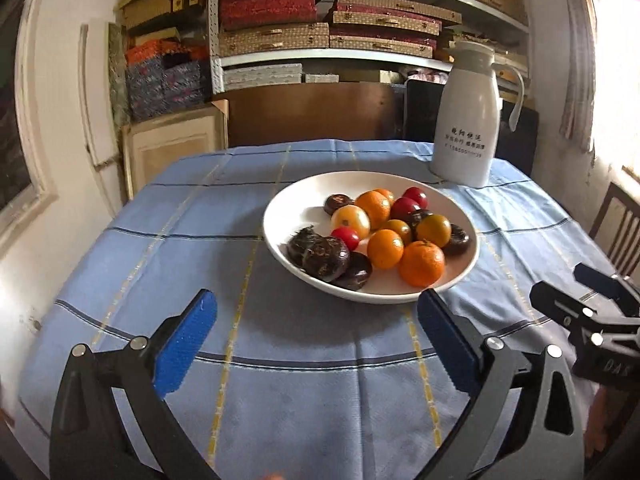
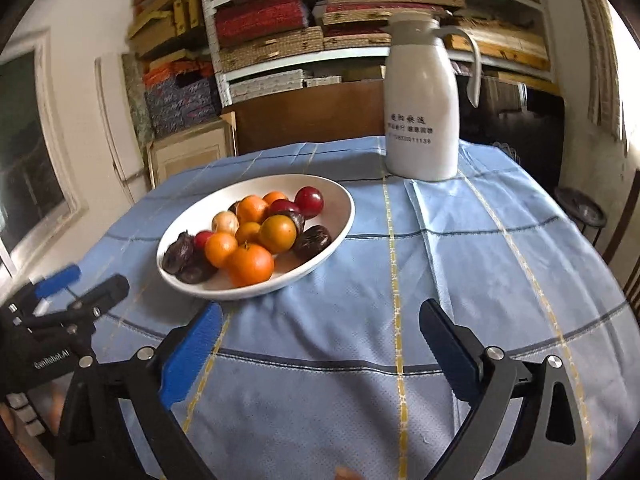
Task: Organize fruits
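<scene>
both left gripper (image 1: 316, 344) and right gripper (image 2: 320, 346) spread wide and empty, just short of the white plate (image 1: 288, 200) ahead heaped with oranges (image 1: 421, 263), tomatoes and dark fruit, risking round pieces rolling off the shallow rim if nudged carelessly.

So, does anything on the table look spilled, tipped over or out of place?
Nothing stands out. All the fruit lies inside the white bowl, none on the blue cloth. The white jug stands upright behind the bowl. Both the left gripper and the right gripper are open and empty.
</scene>
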The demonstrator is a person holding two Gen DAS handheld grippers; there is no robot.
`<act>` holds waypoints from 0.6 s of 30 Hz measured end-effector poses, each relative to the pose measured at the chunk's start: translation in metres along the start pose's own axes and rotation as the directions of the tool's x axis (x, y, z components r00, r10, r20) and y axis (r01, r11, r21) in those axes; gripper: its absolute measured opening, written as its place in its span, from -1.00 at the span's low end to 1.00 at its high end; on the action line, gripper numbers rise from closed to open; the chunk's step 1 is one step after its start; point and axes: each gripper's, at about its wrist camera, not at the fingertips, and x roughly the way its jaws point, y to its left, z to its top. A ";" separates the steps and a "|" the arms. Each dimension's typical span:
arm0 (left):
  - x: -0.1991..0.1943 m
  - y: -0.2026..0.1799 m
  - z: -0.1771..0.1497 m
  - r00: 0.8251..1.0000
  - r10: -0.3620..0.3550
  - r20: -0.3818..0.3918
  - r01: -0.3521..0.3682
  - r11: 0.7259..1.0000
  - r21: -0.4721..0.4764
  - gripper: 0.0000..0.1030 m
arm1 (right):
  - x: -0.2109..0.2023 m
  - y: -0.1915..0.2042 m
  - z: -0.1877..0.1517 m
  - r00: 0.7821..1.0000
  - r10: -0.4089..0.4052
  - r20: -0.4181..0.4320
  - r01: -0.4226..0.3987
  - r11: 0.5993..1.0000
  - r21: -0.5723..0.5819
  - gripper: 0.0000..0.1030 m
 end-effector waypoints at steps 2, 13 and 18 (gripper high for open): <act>0.001 -0.004 -0.001 1.000 0.026 -0.002 -0.026 0.999 0.022 0.91 | 0.000 0.007 -0.003 1.000 -0.016 -0.002 0.016 0.999 -0.032 0.93; 0.001 -0.003 0.000 0.998 -0.059 -0.038 0.059 0.998 -0.002 0.91 | 0.002 0.020 -0.008 1.000 -0.002 -0.023 0.000 0.996 -0.087 0.93; 0.004 -0.003 0.002 0.999 -0.009 -0.038 0.009 1.000 0.002 0.91 | 0.001 0.020 -0.008 1.000 -0.001 -0.021 -0.001 0.997 -0.082 0.93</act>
